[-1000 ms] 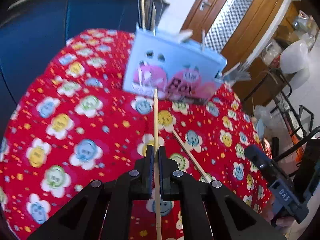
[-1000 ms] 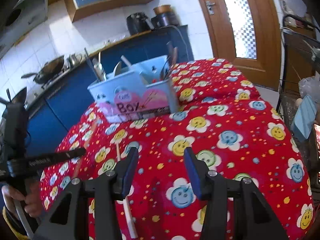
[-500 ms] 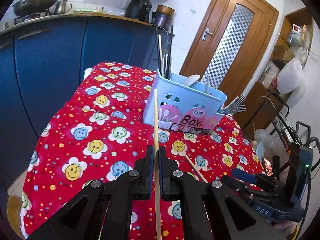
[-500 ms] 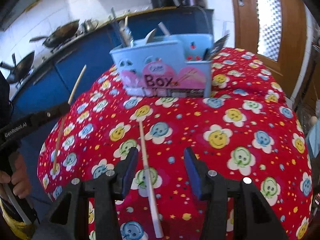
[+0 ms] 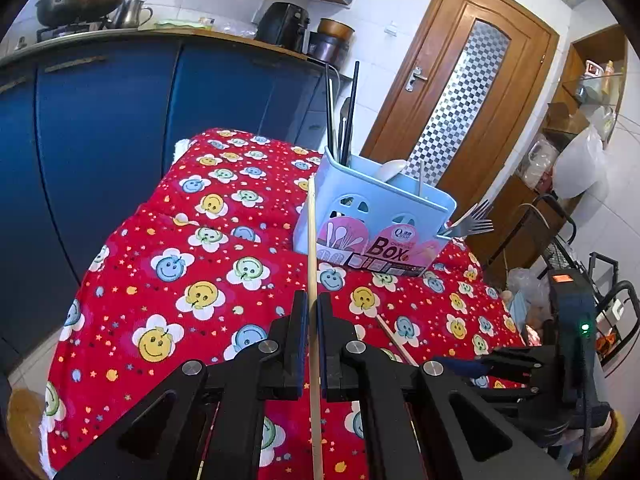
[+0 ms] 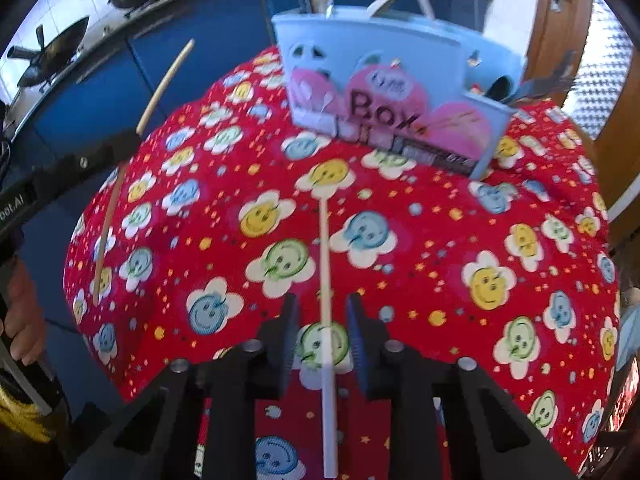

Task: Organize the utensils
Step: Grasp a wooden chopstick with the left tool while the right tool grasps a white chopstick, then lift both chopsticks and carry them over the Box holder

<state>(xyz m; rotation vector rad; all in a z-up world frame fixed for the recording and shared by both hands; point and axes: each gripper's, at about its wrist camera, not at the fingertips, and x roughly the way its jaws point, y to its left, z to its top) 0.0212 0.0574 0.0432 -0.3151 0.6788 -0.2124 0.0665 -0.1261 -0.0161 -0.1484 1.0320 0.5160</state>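
Note:
My left gripper (image 5: pixel 313 312) is shut on a wooden chopstick (image 5: pixel 311 240), held above the red flowered tablecloth (image 5: pixel 192 264) and pointing at the light blue utensil box (image 5: pixel 372 220). The box holds chopsticks, spoons and forks. A second chopstick (image 6: pixel 326 280) lies flat on the cloth, running toward the box (image 6: pixel 384 92). My right gripper (image 6: pixel 320 312) is open and low over it, its fingers on either side of the stick. The held chopstick (image 6: pixel 160 92) and left gripper show at the left of the right wrist view. The right gripper shows at the lower right of the left wrist view (image 5: pixel 460 364).
Blue kitchen cabinets (image 5: pixel 100 128) stand behind the table, with woks and a kettle on the counter. A wooden door (image 5: pixel 460 112) is at the back right. Shelves, bags and a metal rack (image 5: pixel 580 240) crowd the right side.
My left gripper has lifted and drawn back with its chopstick. My right gripper has dropped toward the cloth and now straddles the lying chopstick.

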